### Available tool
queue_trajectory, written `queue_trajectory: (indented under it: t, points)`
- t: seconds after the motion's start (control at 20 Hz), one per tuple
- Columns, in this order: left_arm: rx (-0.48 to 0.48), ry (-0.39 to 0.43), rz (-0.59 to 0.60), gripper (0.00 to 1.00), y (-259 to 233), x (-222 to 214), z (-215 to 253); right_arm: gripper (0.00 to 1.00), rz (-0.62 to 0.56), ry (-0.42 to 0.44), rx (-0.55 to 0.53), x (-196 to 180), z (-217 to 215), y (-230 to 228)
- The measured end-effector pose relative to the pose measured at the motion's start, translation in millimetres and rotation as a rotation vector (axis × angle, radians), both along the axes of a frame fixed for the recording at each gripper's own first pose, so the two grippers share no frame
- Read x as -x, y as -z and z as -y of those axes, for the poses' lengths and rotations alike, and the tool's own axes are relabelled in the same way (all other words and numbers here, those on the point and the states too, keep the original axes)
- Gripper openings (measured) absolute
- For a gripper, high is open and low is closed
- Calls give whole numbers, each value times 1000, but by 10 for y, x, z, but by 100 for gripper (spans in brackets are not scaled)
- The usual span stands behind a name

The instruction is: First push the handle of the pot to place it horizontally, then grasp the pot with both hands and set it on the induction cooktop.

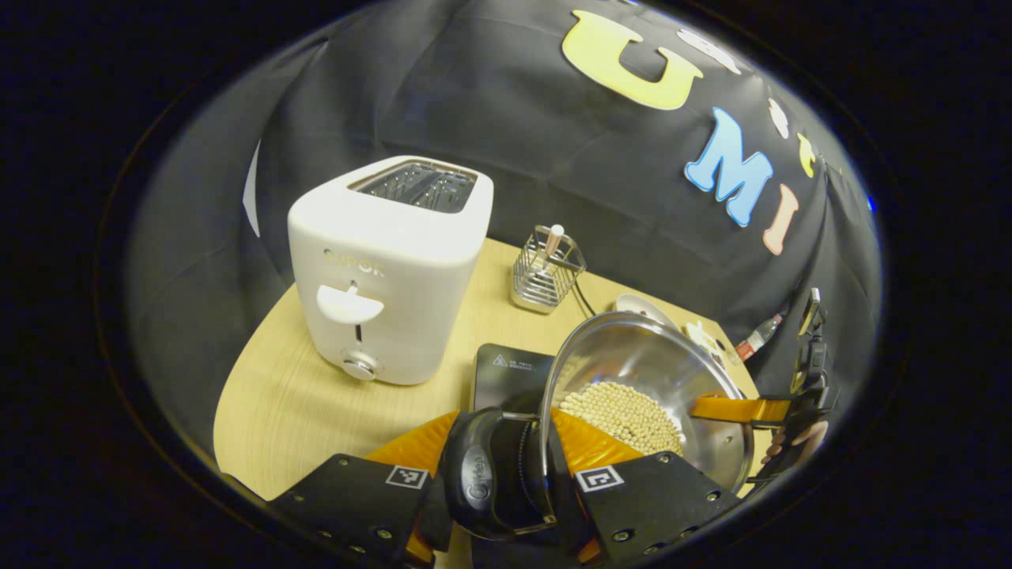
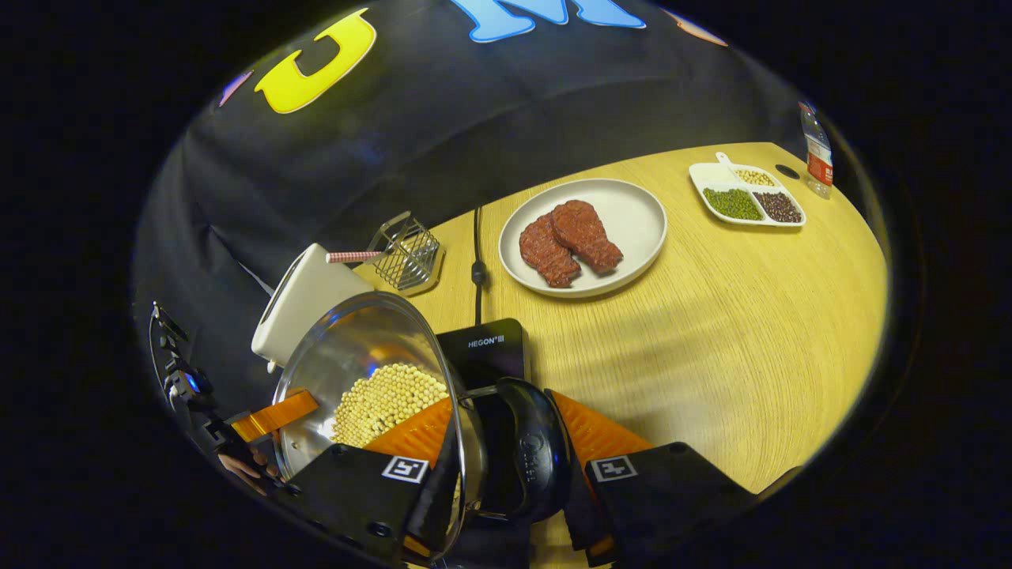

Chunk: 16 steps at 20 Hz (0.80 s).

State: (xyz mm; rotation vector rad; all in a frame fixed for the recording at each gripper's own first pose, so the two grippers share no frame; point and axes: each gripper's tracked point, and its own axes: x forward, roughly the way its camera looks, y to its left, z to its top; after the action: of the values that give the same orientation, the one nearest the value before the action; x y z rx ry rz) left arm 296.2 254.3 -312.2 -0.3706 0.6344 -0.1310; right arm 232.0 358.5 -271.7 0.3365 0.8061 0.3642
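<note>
The left gripper (image 1: 506, 466) is closed on one black side handle (image 1: 486, 474) of the pot (image 1: 648, 379), a finger on each side of it. The right gripper (image 2: 506, 466) clamps the opposite handle (image 2: 530, 462) the same way, so the load is shared and the pot cannot swing. The pot, steel and holding a heap of pale beans (image 2: 387, 403), looks lifted and tipped, with the beans settled toward one side; that tilt is a spill risk. The induction cooktop (image 2: 486, 352) lies just beyond and under the pot, part hidden by it. Behind the cooktop stand the toaster (image 1: 387, 269) and a wire holder (image 1: 545, 273); the plate of meat (image 2: 640, 213) sits beyond it on the table (image 2: 711, 340). Lowering level onto the cooktop seems next.
</note>
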Motion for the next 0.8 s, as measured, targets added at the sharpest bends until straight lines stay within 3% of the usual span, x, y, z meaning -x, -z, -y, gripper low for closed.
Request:
queue_trajectory:
  t: [0.1, 0.15, 0.2, 0.25, 0.35, 0.4, 0.45, 0.5, 0.55, 0.6, 0.65, 0.7, 0.8]
  points:
    - [1, 4, 2, 51, 0, 0, 1, 58, 2, 0, 2, 5, 4, -7]
    - [-3, 6, 1, 58, 10, 3, 5, 58, -3, -3, -5, 27, -17, -2]
    - [-17, 9, -3, 55, 25, 5, 10, 55, -4, -4, -1, 22, -9, 4]
    - [-37, 6, -15, 62, 47, 5, 8, 54, -5, -6, 6, 31, 3, 9]
    - [-85, -2, -30, 61, 71, 19, -4, 54, -15, -7, 16, 73, 11, 34]
    - [-111, -4, -29, 52, 86, 20, -8, 62, -14, -7, 18, 82, 7, 30]
    - [-130, -2, -37, 52, 115, 29, -12, 63, -14, -8, 21, 95, -8, 35]
    - [-140, -7, -50, 63, 128, 54, -22, 66, -16, -10, 26, 105, 5, 45]
    - [-142, -16, -59, 63, 138, 73, -36, 62, -20, -14, 33, 116, 17, 63]
    - [-138, -27, -59, 70, 146, 70, -49, 70, -26, -21, 38, 126, 29, 76]
    - [-139, -44, -58, 75, 118, 80, -73, 85, -30, -26, 45, 147, 45, 87]
    - [-136, -56, -57, 75, 105, 105, -92, 98, -27, -28, 53, 139, 65, 85]
    - [-127, -61, -50, 86, 47, 145, -79, 98, -14, -31, 65, 146, 112, 37]
